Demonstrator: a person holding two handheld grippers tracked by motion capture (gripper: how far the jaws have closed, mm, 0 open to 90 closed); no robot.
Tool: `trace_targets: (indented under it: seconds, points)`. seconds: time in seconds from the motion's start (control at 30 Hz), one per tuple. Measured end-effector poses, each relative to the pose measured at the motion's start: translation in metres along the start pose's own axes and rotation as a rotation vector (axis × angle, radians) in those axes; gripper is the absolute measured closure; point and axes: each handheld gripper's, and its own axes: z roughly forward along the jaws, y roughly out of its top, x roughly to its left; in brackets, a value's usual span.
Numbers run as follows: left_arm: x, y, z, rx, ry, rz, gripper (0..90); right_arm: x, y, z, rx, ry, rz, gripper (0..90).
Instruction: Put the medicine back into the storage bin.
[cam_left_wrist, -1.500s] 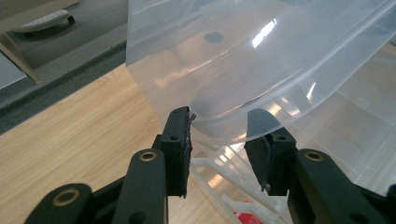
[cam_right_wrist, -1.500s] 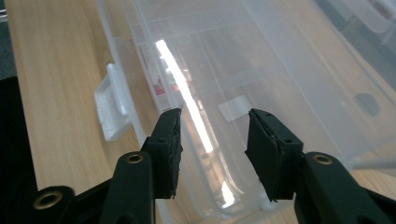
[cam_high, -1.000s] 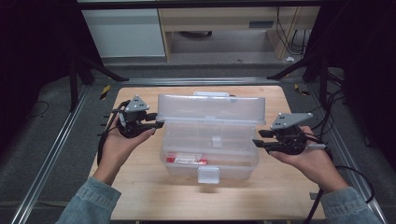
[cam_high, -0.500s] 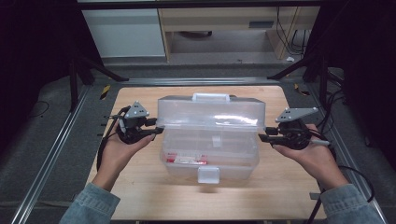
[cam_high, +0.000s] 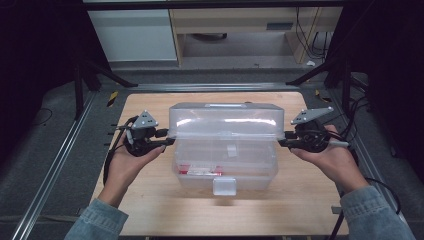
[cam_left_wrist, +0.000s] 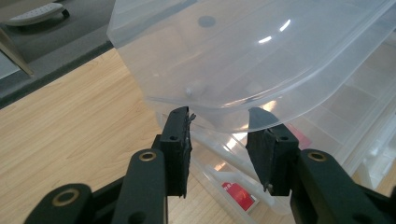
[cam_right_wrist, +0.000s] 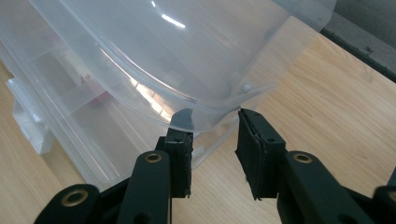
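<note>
1. The clear plastic box (cam_high: 225, 167) sits square in the middle of the wooden table (cam_high: 150, 205), its latch tab (cam_high: 224, 186) facing the person. The lid (cam_high: 225, 122) stands tilted up on its rear hinge, part-way through its swing.
2. The left gripper (cam_high: 167, 141) is at the lid's left end and the right gripper (cam_high: 285, 144) at its right end. Taking both ends reads as a way to keep a wide, flexible lid from twisting as it swings.
3. In the left gripper view, the left gripper (cam_left_wrist: 224, 119) has its jaws partly apart, straddling the lid's rim. One tip is outside against the flange and the other shows through the plastic from inside. Whether the pads pinch the rim or merely prop it cannot be told.
4. It is the same on the other side. The right gripper (cam_right_wrist: 215, 119) has just been closing its jaws a little, with the lid's corner edge between them. One tip sits under the plastic and one outside, and a firm clamp cannot be confirmed.
5. The lid is thin, translucent and glossy, a domed shell with rounded corners that catches the overhead lights.
6. The base is moulded into shallow compartments, and a flat red packet (cam_high: 200, 171) lies in it near the front.
7. The table is pale matt wood with visible grain.
</note>
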Motion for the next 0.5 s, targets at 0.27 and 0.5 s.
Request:
trace_targets:
  seconds: [0.27, 0.5]
  points:
    - [-0.001, -0.001, 0.0, -0.002, -0.001, 0.001, 58.9, -0.004, 0.003, 0.003, 0.007, -0.007, 0.004, 64.4]
    - [-0.004, -0.009, 0.001, 0.011, -0.017, -0.002, 58.1, 0.005, -0.008, -0.003, -0.018, 0.013, 0.013, 62.5]
